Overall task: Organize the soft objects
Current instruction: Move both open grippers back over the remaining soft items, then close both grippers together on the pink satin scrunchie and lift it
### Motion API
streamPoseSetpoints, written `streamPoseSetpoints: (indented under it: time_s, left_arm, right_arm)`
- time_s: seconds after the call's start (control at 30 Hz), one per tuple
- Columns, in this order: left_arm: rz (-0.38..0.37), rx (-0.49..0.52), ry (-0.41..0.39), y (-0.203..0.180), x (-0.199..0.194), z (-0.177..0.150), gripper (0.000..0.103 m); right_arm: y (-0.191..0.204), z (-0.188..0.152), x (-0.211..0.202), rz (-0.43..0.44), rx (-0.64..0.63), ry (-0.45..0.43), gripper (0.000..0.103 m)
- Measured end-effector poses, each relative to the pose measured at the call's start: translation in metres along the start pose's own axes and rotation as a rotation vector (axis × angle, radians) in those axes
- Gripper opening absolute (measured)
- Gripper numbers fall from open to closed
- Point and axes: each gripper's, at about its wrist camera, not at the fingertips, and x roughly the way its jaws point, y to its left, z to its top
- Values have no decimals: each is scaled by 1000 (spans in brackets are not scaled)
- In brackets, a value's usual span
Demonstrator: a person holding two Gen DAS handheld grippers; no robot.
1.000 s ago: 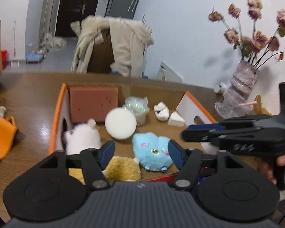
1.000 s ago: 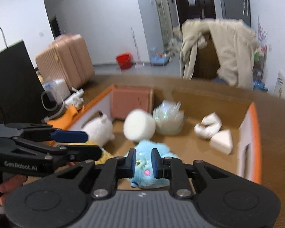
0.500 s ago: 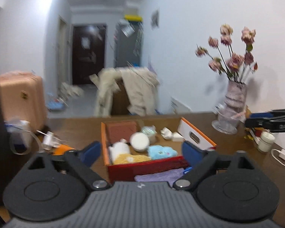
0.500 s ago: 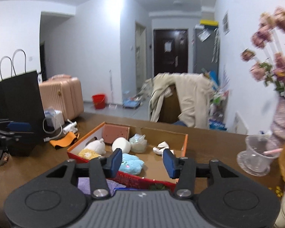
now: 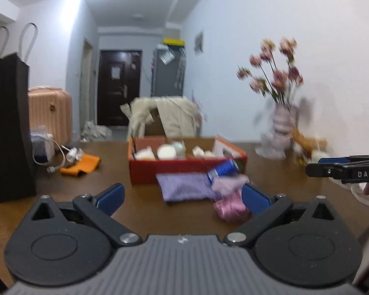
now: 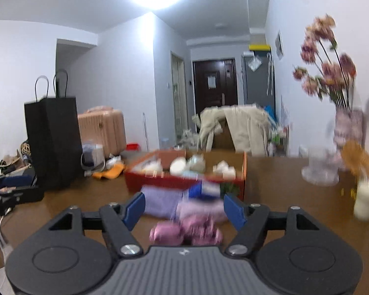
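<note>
A red cardboard box (image 5: 184,166) (image 6: 179,180) on the brown table holds several soft toys and sponges. In front of it lie a lilac cloth (image 5: 184,186) (image 6: 161,200), a pale pink cloth (image 5: 230,180) (image 6: 199,209) and a shiny pink soft bundle (image 5: 230,209) (image 6: 187,231). My left gripper (image 5: 183,198) is open and empty, back from the box. My right gripper (image 6: 184,207) is open and empty above the pink bundle; it also shows from the side in the left wrist view (image 5: 342,169).
A blue can (image 5: 222,168) lies on the cloths. An orange cloth (image 5: 81,163) and a white charger cable (image 5: 54,162) lie left. A black paper bag (image 5: 8,127) stands far left. A vase of flowers (image 5: 280,127) and a white cup (image 6: 367,198) stand right.
Both grippers have pulled back from the box and up, so the whole table now shows. The right gripper's jaws went from shut to open; the left jaws opened wider.
</note>
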Motion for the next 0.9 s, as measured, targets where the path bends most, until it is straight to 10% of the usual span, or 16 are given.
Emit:
streamPoseSetpoints:
  time_s: [0.67,0.9]
  left_arm:
    - [-210,1,210,-59,136,-14,102]
    - [-167,-43,307,-55,192,-32,71]
  right_arm:
    - [-57,-25,80,-49,152,139,61]
    - [-61,-14,158,0,97,228,47]
